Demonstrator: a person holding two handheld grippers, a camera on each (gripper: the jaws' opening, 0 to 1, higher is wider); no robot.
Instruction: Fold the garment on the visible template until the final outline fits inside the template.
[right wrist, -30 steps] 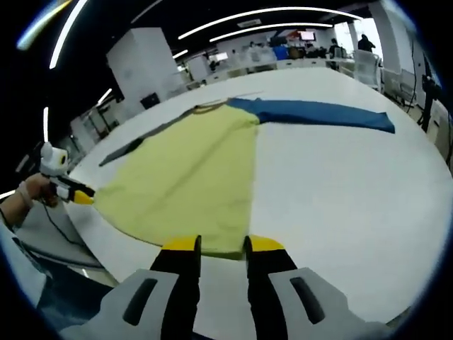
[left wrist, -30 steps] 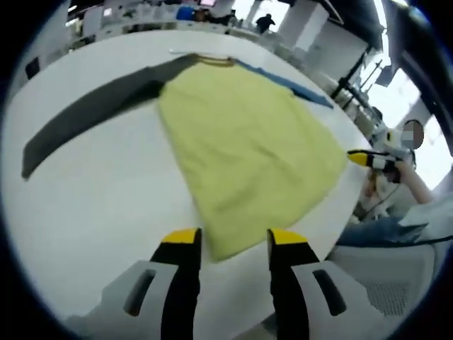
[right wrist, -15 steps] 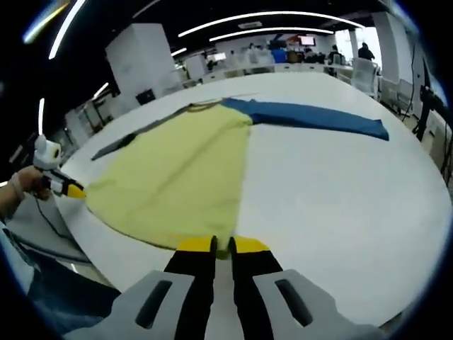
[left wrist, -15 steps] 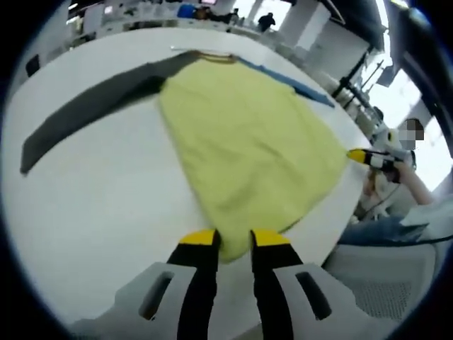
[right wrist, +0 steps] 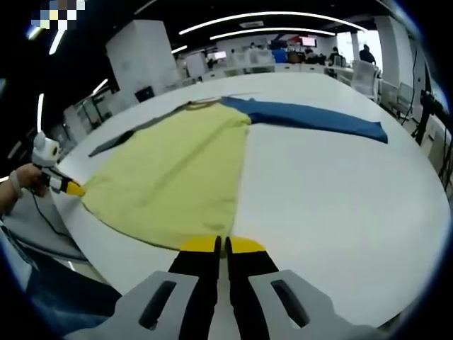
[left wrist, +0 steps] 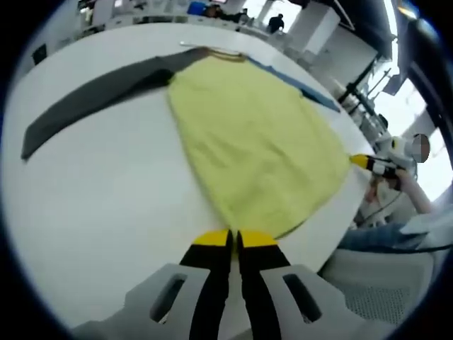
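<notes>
Left gripper view: left gripper at bottom centre, jaws now closed on a hem corner of the garment; a second ago they stood wide apart just short of that edge, half a second ago half closed. Right gripper view: right gripper at bottom centre shows the same sequence, jaws now pinched on the other hem corner. Each gripper appears at the side edge of the other's view, at the opposite corner.

Garment lies flat on the white table: yellow body spreads up from the jaws, grey sleeve runs to upper left of the left gripper view, blue sleeve to upper right of the right gripper view. Template outline: cannot make it out.

Judgement: both hem corners look secured, so the first fold, hem carried toward the collar, can start. No fold made yet.
</notes>
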